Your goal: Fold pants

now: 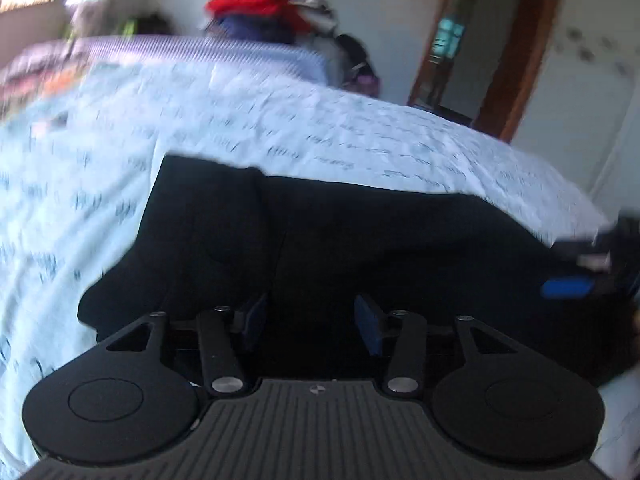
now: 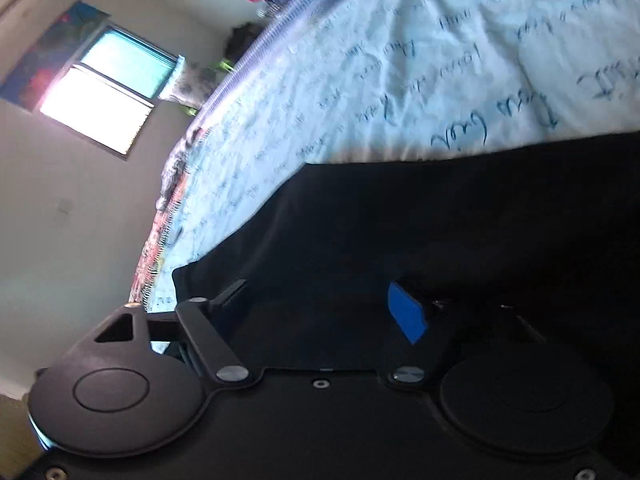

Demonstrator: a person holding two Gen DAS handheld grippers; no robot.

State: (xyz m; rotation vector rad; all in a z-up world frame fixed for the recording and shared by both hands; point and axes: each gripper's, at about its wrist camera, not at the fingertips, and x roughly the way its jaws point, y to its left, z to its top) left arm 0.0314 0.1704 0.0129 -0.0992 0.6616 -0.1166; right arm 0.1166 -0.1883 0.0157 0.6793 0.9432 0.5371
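Observation:
Black pants (image 1: 340, 232) lie on a bed covered by a pale blue sheet with script print (image 1: 120, 140). In the left wrist view my left gripper (image 1: 310, 322) is open, its blue-padded fingers (image 1: 370, 328) just over the near edge of the pants. The right gripper's blue pad (image 1: 566, 286) shows at the right end of the pants. In the right wrist view the pants (image 2: 460, 220) fill the lower right, and my right gripper (image 2: 320, 308) is open over the dark cloth, with nothing between its fingers (image 2: 406, 312). The view is tilted.
A heap of red and blue clothes (image 1: 260, 8) lies beyond the bed's far edge. A wooden door frame (image 1: 520, 52) stands at the right, a bright window (image 2: 104, 92) on the wall. A patterned blanket (image 2: 160, 232) lies along the bed's side.

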